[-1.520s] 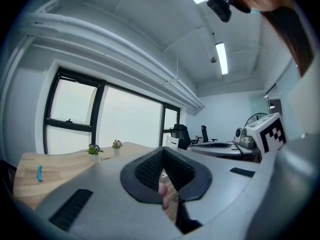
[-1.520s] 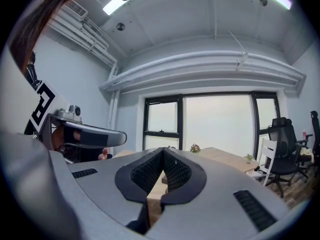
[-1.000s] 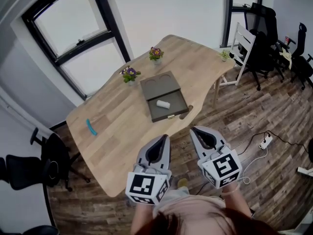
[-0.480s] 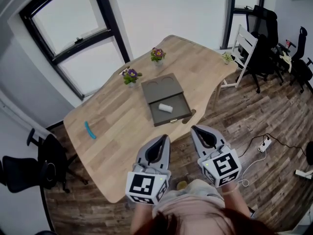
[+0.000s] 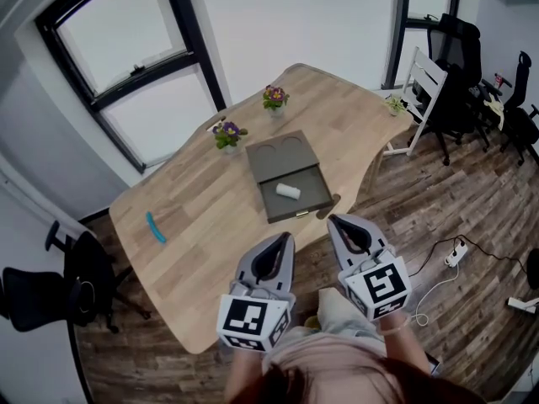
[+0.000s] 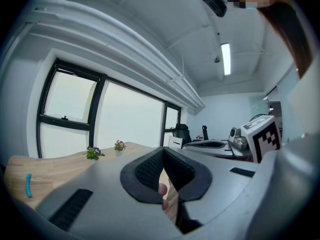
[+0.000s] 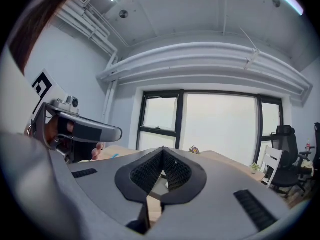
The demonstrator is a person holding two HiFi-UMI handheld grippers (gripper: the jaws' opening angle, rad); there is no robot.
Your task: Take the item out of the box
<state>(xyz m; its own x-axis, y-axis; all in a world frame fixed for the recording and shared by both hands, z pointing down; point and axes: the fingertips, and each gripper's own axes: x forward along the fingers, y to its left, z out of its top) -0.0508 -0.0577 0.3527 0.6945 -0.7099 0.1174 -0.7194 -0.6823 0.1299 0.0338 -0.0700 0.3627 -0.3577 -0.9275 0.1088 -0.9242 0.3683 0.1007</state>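
Note:
An open grey box point(image 5: 308, 199) lies on the wooden table point(image 5: 210, 217), its lid folded back flat behind it. A small white cylinder-shaped item point(image 5: 289, 191) rests inside the box's tray. My left gripper point(image 5: 284, 237) and right gripper point(image 5: 335, 220) hover side by side over the floor, short of the table's near edge and well apart from the box. Both point toward the table. In the left gripper view the left gripper point(image 6: 163, 150) has its jaws closed together with nothing held. The right gripper point(image 7: 162, 149) is likewise shut and empty.
Two small flower pots point(image 5: 227, 134) point(image 5: 275, 98) stand behind the box. A teal object point(image 5: 155, 226) lies near the table's left end. A white chair point(image 5: 425, 81) and black office chairs point(image 5: 459, 74) stand at right. A power strip point(image 5: 456, 255) with cable lies on the floor.
The head view has shifted a little, so the table and box sit slightly further right and lower. Both grippers hold the same place and stay shut.

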